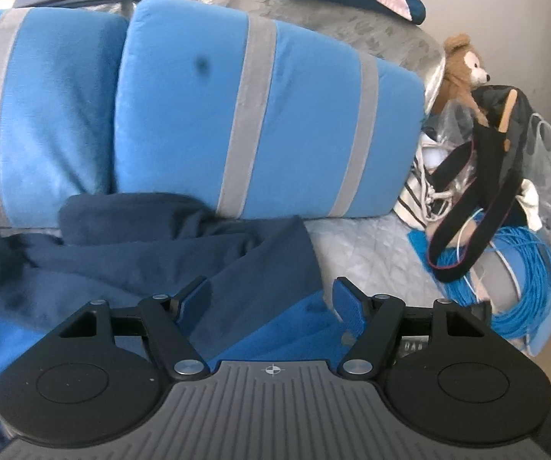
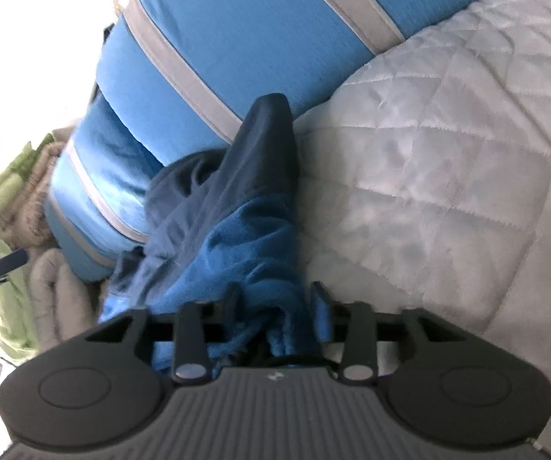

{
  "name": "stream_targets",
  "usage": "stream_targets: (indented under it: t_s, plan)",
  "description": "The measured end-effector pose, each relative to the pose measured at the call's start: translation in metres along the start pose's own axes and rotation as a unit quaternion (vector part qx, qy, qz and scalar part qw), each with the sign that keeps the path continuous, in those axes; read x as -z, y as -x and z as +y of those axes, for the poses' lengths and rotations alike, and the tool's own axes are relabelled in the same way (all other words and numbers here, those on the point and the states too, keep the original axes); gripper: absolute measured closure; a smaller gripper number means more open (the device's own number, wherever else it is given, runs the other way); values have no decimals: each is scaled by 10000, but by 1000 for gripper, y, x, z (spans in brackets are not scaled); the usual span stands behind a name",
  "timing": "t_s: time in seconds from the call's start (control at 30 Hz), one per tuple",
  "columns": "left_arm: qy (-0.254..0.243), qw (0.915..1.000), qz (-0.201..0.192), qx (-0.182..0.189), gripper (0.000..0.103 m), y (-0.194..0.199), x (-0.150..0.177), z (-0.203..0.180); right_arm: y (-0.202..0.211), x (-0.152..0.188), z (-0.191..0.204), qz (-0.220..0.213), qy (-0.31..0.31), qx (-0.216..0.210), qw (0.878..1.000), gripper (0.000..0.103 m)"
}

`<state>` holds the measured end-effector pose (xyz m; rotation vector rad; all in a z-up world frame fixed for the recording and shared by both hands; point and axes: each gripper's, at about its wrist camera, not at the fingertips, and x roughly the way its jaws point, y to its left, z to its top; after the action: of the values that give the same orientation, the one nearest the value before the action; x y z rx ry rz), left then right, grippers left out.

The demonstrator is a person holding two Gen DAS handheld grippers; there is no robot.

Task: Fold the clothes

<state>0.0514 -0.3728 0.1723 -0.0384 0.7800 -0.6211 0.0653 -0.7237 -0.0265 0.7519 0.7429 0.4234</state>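
The right claw is clamped on a bunched blue garment lying on the quilted bed, while the left claw hangs apart over its navy fold at twelve o'clock.

**Black-and-grey tools with blue pads**

The left tool, across the bottom of its frame, has a ribbed grey centre plate bearing a small crosshair mark. Two round black discs flank it. Black linkage arms with silver rivets carry textured blue pads. The right tool is built alike: ribbed grey plate, black discs, silver rivets, blue pads.
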Motion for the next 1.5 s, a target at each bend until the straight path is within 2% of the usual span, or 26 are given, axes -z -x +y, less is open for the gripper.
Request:
stream_targets:
  t_s: [0.07, 0.17, 0.5, 0.7, 0.93, 1.03, 1.3, 1.5]
  plan:
    - [8, 10000, -12, 21, 34, -13, -4, -1, 1, 5, -2, -126, 24, -103, 9999, 78]
    - [-24, 10000, -59, 65, 34, -33, -10, 0, 4, 13, -5, -314, 47, -187, 9993, 80]
    - [-366, 9987, -349, 48, 34, -92, -15, -1, 8, 21, -11, -497, 99, -333, 9982, 81]
    - [-760, 9961, -446, -2, 34, -117, -10, -2, 8, 23, -11, -526, 172, -357, 9978, 81]
    - [-1247, 9905, -535, 208, 34, -145, -6, -7, 7, 24, -13, -563, 189, -396, 9974, 80]
    - [-1380, 9879, -570, 428, 34, -158, -6, -5, 7, 24, -13, -575, 195, -398, 9974, 80]
    - [-1206, 9884, -482, 786, 34, -189, -14, 9, 7, 25, -14, -586, 225, -419, 9971, 80]
    - [-1007, 9916, -348, 731, 37, -212, -25, 13, 7, 26, -15, -589, 238, -439, 9970, 80]
